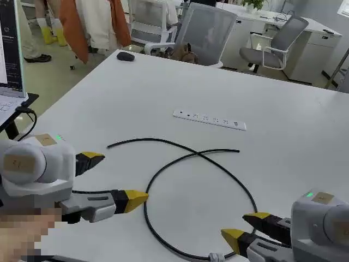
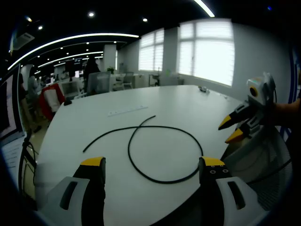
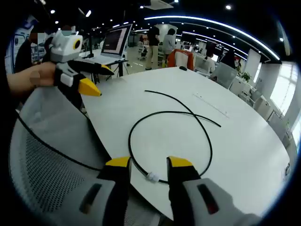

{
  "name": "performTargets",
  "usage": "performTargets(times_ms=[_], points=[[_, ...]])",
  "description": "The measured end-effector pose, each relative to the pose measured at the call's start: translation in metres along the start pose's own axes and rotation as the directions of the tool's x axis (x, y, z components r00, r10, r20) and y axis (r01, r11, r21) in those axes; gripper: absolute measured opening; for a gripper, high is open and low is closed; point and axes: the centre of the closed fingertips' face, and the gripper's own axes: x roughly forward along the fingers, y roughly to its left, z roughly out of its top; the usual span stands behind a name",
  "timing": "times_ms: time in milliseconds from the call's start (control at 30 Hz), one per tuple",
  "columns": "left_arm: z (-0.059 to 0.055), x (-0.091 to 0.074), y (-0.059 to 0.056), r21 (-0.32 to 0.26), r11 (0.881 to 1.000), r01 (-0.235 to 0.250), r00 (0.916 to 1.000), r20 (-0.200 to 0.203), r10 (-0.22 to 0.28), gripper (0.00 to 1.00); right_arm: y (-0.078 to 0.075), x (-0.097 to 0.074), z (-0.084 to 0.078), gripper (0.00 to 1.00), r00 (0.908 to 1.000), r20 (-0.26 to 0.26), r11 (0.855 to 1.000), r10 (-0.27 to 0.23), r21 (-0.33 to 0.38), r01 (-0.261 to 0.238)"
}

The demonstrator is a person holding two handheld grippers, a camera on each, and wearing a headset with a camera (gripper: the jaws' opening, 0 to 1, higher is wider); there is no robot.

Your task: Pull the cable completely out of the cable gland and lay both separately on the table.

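Step in hand: approach, nothing gripped yet. Black cable [image 1: 195,155] lies in one big crossed loop on the white tabletop [image 1: 283,147], both free ends pointing away toward the power strip [image 1: 210,119]. Small pale cable gland [image 1: 216,255] sits on the near part of the loop, close to the tabletop edge, with the cable threaded through it. Right gripper [image 1: 242,226] hovers just beside the gland, fingers apart at a moderate gap; in the right gripper view the gland [image 3: 152,176] sits just ahead of and between the fingertips, not touched. Left gripper [image 1: 114,179] hangs over the near left of the tabletop, fingers wide apart, holding nothing and well apart from the loop. Next move, as I judge it: right drops a bit and closes on the gland body, left crosses to the cable just beside the gland and clamps it, then the two pull apart along the cable. The run to either end is long, so one pull probably won't clear it; regrips are likely.
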Motion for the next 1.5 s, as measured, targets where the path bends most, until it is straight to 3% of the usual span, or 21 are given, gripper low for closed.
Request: performTargets(times_ms=[200,267,667,1500], points=[[-0.0030,0.0000,0.0029,0.010,1.000,-0.008,0.9998,-0.017,0.008,0.80,0.0001,-0.0006,0.0013,0.29,1.0000,0.002,1.000,-0.008,-0.003,0.008],[-0.0041,0.0001,0.0009,0.000,1.000,0.004,0.9998,-0.019,-0.004,0.79,-0.0044,-0.0016,0.0024,0.29,0.9994,0.007,0.999,-0.034,-0.007,0.034],[-0.0087,0.0017,-0.0010,0.015,1.000,0.017,0.9989,-0.044,-0.016,0.78,-0.0048,-0.0017,0.0005,0.28,0.9993,-0.001,0.999,-0.037,-0.003,0.037],[-0.0092,0.0014,-0.0054,0.017,0.999,0.030,0.9985,-0.046,-0.029,0.76,-0.0067,-0.0002,-0.0034,0.27,0.9986,-0.023,0.998,-0.048,-0.031,0.048]])
